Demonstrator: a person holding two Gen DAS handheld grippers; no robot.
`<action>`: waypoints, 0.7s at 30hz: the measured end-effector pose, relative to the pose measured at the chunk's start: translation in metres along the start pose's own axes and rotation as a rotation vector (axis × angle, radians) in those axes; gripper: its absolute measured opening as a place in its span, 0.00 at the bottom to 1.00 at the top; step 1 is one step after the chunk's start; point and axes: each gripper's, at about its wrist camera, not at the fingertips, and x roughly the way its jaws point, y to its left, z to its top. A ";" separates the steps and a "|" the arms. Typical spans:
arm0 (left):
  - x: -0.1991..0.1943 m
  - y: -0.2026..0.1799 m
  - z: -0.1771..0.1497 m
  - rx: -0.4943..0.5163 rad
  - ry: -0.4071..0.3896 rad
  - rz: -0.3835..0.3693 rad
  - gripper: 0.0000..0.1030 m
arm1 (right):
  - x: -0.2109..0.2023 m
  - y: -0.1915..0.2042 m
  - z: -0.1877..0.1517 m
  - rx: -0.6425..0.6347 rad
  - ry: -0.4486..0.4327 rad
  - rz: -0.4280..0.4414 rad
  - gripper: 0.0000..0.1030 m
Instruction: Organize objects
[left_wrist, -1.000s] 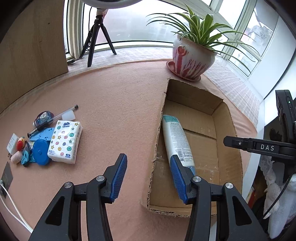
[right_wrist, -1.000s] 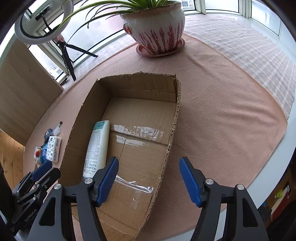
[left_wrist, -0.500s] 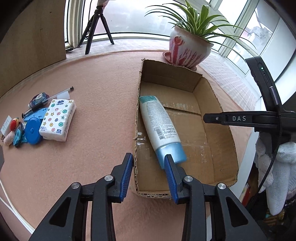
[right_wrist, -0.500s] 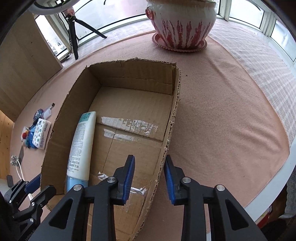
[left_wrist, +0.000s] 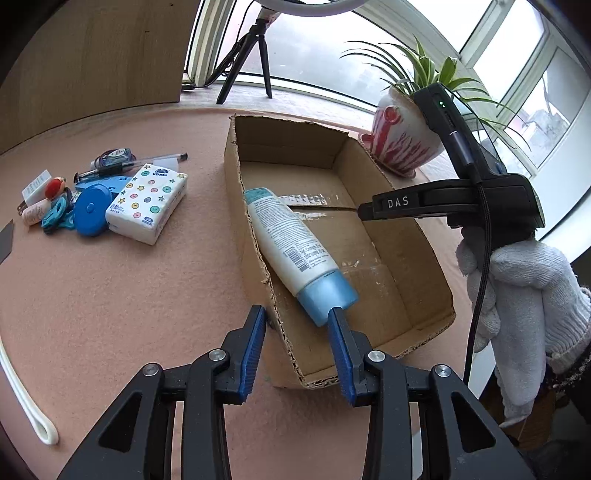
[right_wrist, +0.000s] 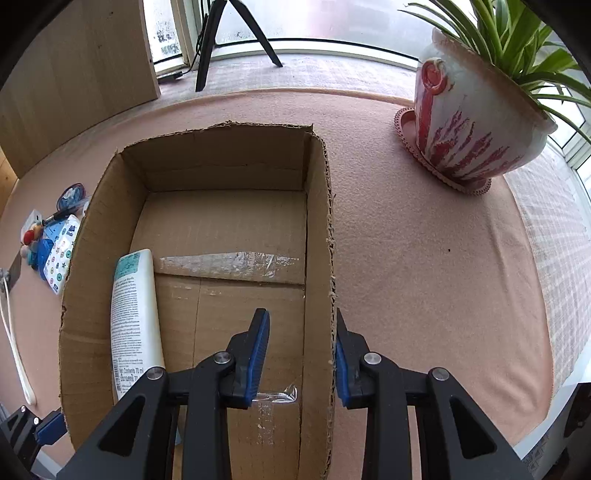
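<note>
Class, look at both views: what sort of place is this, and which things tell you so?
Probably a home room by a bay window: a potted plant on the pink-covered table, wide windows behind, and a tripod.

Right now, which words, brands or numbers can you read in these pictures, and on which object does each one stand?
"DAS": on the right gripper's black side, seen from the left wrist.
"Vinda": on the tissue pack.
"Contents 70 ml", partly hidden: on the white bottle in the cardboard box.
Bottle's other print, barcode digits, pack's lower label: too small to read.
</note>
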 end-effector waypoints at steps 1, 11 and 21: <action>0.000 -0.001 0.000 -0.003 -0.004 0.007 0.37 | 0.001 0.002 0.002 -0.010 -0.002 -0.006 0.28; 0.006 -0.002 0.005 -0.018 -0.010 0.041 0.37 | 0.005 0.001 0.003 -0.033 -0.011 0.016 0.28; -0.014 0.019 0.002 -0.034 -0.005 0.051 0.39 | 0.004 -0.010 -0.004 0.043 -0.041 0.052 0.40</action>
